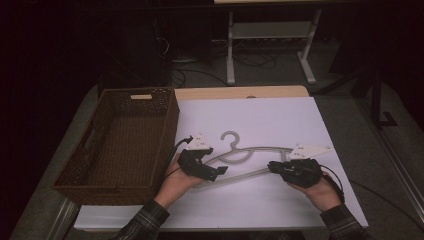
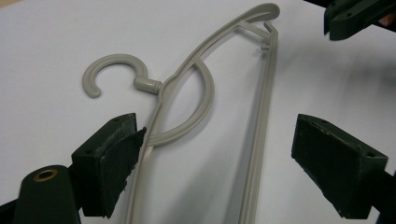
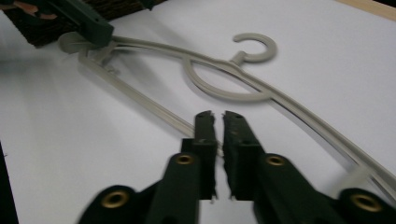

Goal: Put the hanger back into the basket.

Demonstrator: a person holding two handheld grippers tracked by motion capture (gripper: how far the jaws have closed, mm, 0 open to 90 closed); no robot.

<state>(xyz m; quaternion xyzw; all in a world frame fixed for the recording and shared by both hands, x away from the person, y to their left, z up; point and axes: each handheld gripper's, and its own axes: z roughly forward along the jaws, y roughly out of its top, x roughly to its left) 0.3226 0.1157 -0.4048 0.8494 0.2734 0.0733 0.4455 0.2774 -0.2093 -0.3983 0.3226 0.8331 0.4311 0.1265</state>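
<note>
High view overhead, facing forward — both claw cameras close, sharing the hanger point(image 1: 245, 157).

A pale grey moulded plastic clothes hanger point(image 2: 205, 88) with a smooth, faintly satin finish is seen on a matt white sheet covering the table point(image 1: 280, 120). Light wood is shown at the table's far edge. A dark brown woven wicker basket point(image 1: 95, 172) appears coarse-textured. The black gripper pads point(image 2: 119, 163) look matt, rubbery and frayed, with brass-coloured metal bushings.
</note>
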